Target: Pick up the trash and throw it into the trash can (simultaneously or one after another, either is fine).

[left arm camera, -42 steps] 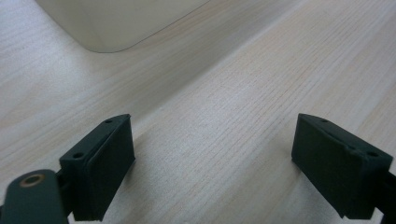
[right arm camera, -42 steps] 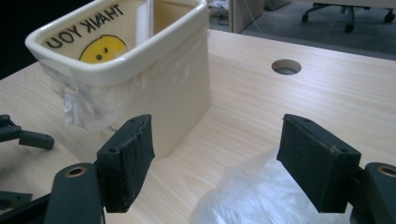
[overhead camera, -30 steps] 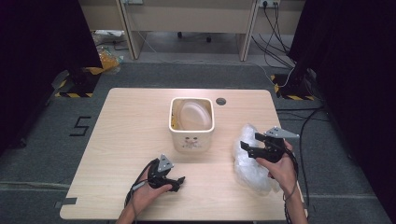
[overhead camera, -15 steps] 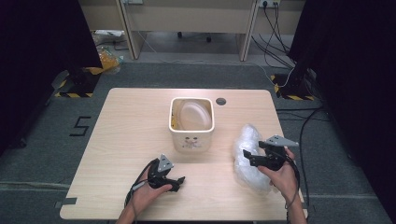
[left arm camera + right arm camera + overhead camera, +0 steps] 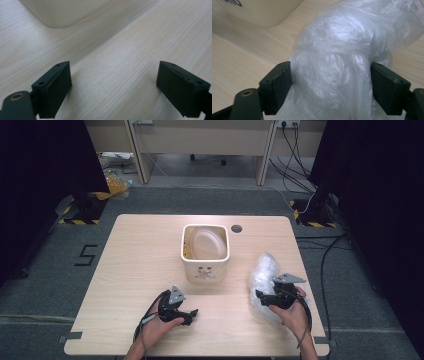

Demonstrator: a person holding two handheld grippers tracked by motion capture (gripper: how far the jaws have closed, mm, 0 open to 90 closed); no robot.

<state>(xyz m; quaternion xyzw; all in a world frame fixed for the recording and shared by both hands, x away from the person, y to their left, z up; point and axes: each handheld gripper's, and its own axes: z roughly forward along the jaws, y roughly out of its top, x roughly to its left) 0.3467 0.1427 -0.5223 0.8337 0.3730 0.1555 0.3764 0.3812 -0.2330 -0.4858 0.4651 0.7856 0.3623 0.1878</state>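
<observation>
My right claw (image 5: 329, 87) straddles the crumpled plastic bag (image 5: 352, 50), jaws wide apart, while my left claw (image 5: 115, 87) gapes empty over the worktop (image 5: 125, 50).

Both forearms come in from the bottom edge of the high view. The left hand (image 5: 159, 320), low and left of centre in that frame, rests low on the worktop (image 5: 140, 260) around the left claw (image 5: 192, 315), which points toward the right of the frame; in the left gripper view its two black jaws stand wide apart with bare wood between them. The right hand (image 5: 292, 312), at the lower right of the high view, holds the right claw (image 5: 259, 297) pointing toward the left of the frame. In the right gripper view its jaws also stand wide, one at either side of a clear plastic bag (image 5: 342, 62), each pad at the film's edge.
</observation>
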